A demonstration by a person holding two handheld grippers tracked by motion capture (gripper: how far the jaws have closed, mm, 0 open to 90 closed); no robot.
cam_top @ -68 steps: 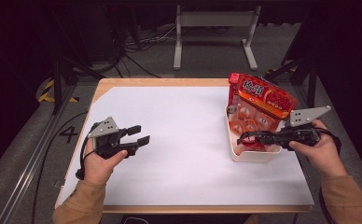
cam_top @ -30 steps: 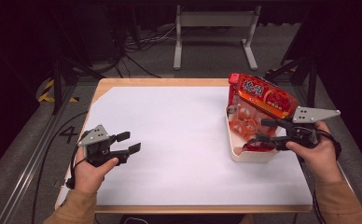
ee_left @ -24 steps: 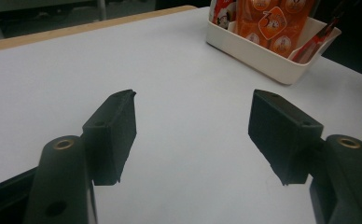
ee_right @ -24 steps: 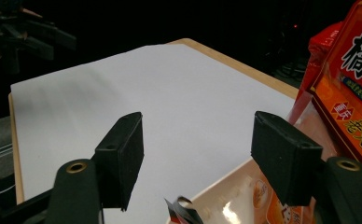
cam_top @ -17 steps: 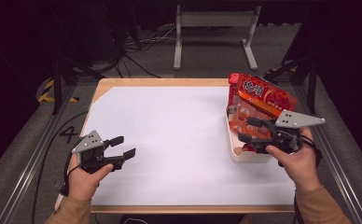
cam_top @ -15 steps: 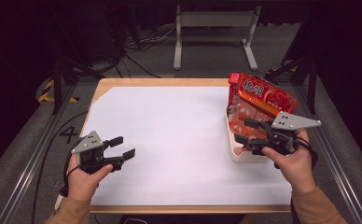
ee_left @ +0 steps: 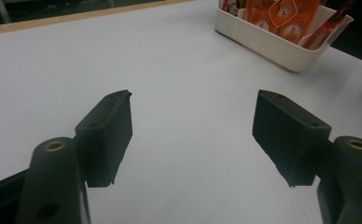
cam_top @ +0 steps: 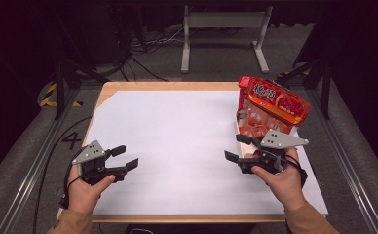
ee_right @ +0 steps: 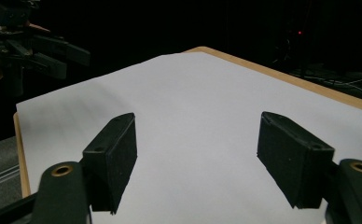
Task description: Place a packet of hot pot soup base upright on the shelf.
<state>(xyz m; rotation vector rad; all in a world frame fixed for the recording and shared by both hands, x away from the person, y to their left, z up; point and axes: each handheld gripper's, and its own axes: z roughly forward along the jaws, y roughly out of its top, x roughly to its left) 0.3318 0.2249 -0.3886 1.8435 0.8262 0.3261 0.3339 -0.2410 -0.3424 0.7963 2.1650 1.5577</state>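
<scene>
High view: left gripper (cam_top: 125, 157) sat at 8 o'clock on the white table (cam_top: 177, 131), right gripper (cam_top: 239, 148) at 4 o'clock, just beside the white bin (cam_top: 239, 117) of orange snack packs (cam_top: 274, 100); both had just been opening, nothing between the jaws.
Left gripper view: jaws spread, bin (ee_left: 281, 44) at 1 o'clock.
Right gripper view: jaws spread, left gripper (ee_right: 60, 55) at 10 o'clock.

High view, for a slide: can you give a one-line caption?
Both open, empty grippers, left and right, hover over the white table; snack packets fill a white bin.
</scene>
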